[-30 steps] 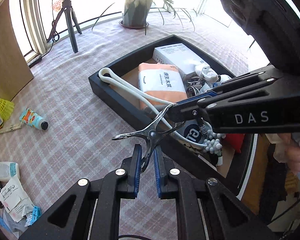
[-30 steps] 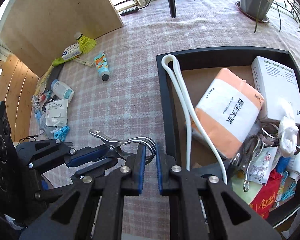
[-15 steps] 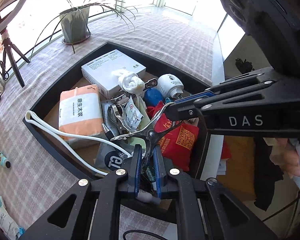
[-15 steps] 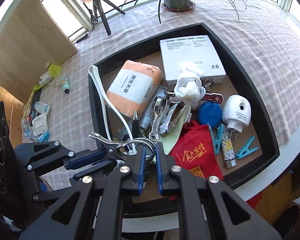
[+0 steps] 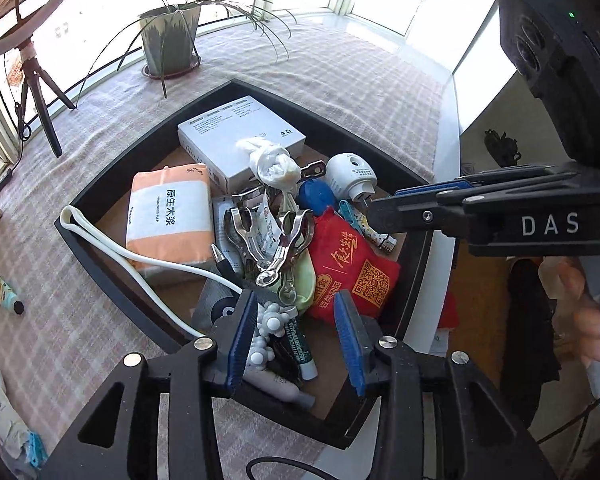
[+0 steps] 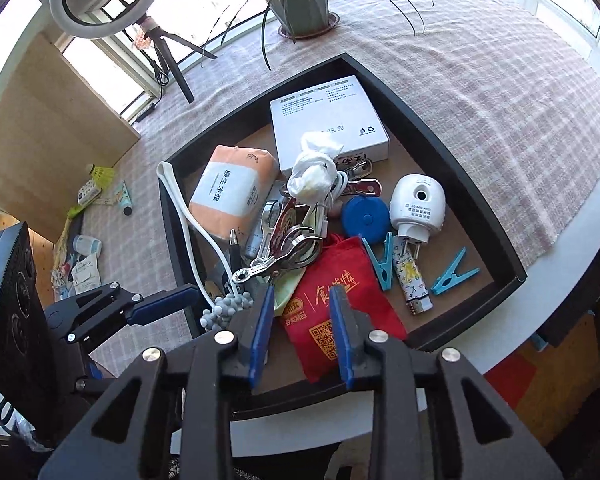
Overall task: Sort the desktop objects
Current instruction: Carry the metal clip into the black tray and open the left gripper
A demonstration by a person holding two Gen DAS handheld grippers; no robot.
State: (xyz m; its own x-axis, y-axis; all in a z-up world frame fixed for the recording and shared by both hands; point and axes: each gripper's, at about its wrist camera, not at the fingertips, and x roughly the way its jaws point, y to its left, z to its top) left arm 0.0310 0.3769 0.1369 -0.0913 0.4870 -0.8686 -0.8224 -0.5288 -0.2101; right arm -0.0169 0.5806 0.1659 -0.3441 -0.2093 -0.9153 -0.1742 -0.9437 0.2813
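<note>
A shiny metal clip (image 5: 288, 240) (image 6: 284, 254) lies loose on the pile inside the black tray (image 5: 116, 280) (image 6: 170, 236), beside a second metal clip (image 5: 240, 232). My left gripper (image 5: 296, 336) hovers over the tray's near part, its jaws opening with nothing between them. My right gripper (image 6: 300, 332) hangs above the red bag (image 6: 332, 300) (image 5: 352, 268), jaws also opening and empty. Each gripper shows in the other's view, the right gripper (image 5: 380, 216) on the right and the left gripper (image 6: 160, 304) on the left.
The tray also holds an orange tissue pack (image 6: 232, 192), a white box (image 6: 328, 120), a white plug-in device (image 6: 418, 208), blue pegs (image 6: 384, 260) and a white band (image 5: 112, 244). A potted plant (image 6: 300, 4) and ring-light tripod (image 6: 168, 52) stand behind. Small items (image 6: 124, 200) lie left.
Both grippers carried the metal clip from above the cloth to over the tray, then opened. The clip dropped onto the pile in the tray.
</note>
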